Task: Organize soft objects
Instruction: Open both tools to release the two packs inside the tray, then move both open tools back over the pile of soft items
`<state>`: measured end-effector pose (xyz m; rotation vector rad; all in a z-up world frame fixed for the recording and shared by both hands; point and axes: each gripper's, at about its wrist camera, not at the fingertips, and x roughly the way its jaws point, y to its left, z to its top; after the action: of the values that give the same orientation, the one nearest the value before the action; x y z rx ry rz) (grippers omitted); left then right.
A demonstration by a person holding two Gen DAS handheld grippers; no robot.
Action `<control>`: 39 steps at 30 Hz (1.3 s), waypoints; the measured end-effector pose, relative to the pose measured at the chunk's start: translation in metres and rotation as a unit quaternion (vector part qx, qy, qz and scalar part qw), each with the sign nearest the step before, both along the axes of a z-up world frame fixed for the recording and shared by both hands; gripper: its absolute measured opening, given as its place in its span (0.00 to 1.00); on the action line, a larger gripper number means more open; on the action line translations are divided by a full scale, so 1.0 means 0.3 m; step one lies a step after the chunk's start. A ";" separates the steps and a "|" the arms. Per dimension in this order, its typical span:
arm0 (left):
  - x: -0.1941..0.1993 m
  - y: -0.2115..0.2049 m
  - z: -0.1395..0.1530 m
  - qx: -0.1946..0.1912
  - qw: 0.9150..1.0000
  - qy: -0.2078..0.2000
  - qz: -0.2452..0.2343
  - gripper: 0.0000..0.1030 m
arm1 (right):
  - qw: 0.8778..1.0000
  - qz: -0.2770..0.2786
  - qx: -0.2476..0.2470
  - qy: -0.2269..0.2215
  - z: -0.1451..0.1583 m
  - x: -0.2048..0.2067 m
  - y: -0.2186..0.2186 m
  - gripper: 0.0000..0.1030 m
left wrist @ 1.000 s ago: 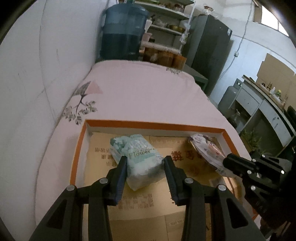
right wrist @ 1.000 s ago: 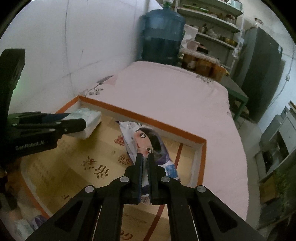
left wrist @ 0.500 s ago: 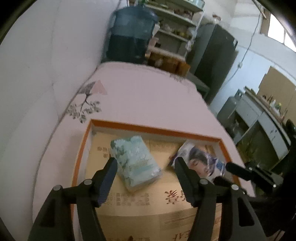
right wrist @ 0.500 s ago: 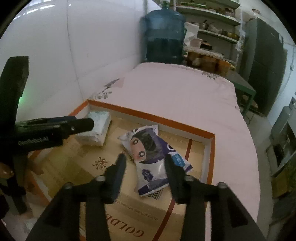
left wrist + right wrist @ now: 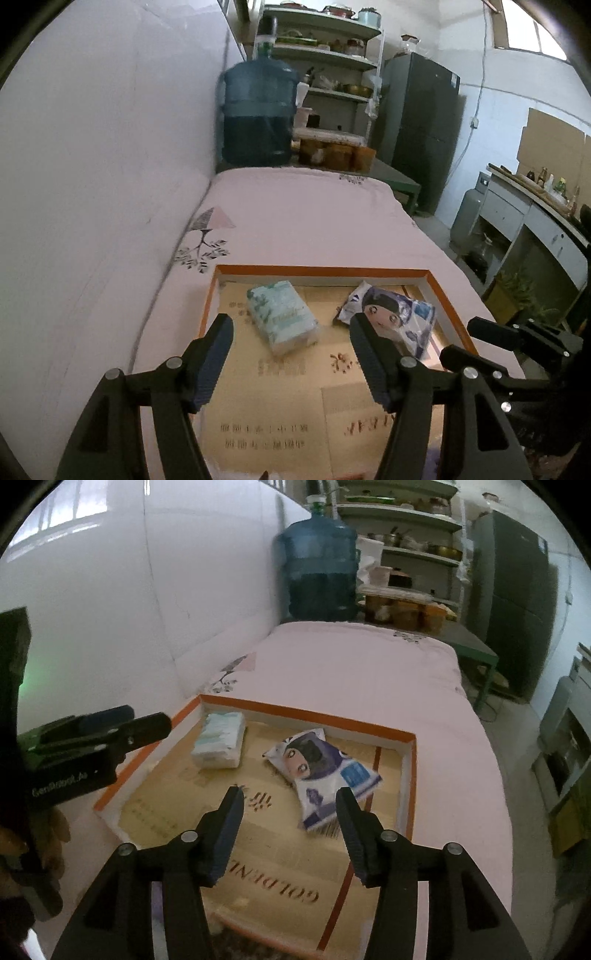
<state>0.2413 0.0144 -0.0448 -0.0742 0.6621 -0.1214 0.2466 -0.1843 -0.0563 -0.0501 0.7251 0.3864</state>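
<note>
A pink bedspread (image 5: 314, 225) covers a bed against a white wall, with a blue water jug (image 5: 256, 114) and shelves (image 5: 325, 55) beyond it. On the bed lies a shallow orange-rimmed cardboard box (image 5: 321, 270) holding 2 soft packs, apart: a pale green tissue pack (image 5: 282, 315) and a cartoon-printed pack (image 5: 321, 771). The left gripper (image 5: 291, 354) and the right gripper (image 5: 290, 830) have just opened and hang empty, jaws apart, above the box.

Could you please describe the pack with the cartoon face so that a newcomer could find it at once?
On the pink bed lies a shallow orange-rimmed cardboard tray. Two soft packs rest inside, apart; the cartoon-face pack lies nearer the tray's right wall. Unlike the pale green tissue pack, it is purple and white.
</note>
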 end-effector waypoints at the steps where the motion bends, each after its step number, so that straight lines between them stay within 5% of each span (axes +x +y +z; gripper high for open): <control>1: -0.018 0.001 0.006 -0.004 1.000 -0.003 0.002 0.63 | 1.000 -0.005 0.006 0.000 0.008 -0.024 -0.008 0.52; 15: -0.321 0.038 0.117 -0.030 0.997 -0.064 0.008 0.63 | 0.999 -0.033 0.036 0.004 0.061 -0.319 -0.048 0.52; 39: -0.681 0.028 0.142 -0.040 0.996 -0.073 -0.023 0.62 | 0.998 -0.047 0.048 -0.005 0.110 -0.714 -0.061 0.53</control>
<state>0.0370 0.0229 -0.0022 -0.1260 0.5136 -0.1950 0.0325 -0.2026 -0.0234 0.0723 0.6949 0.3307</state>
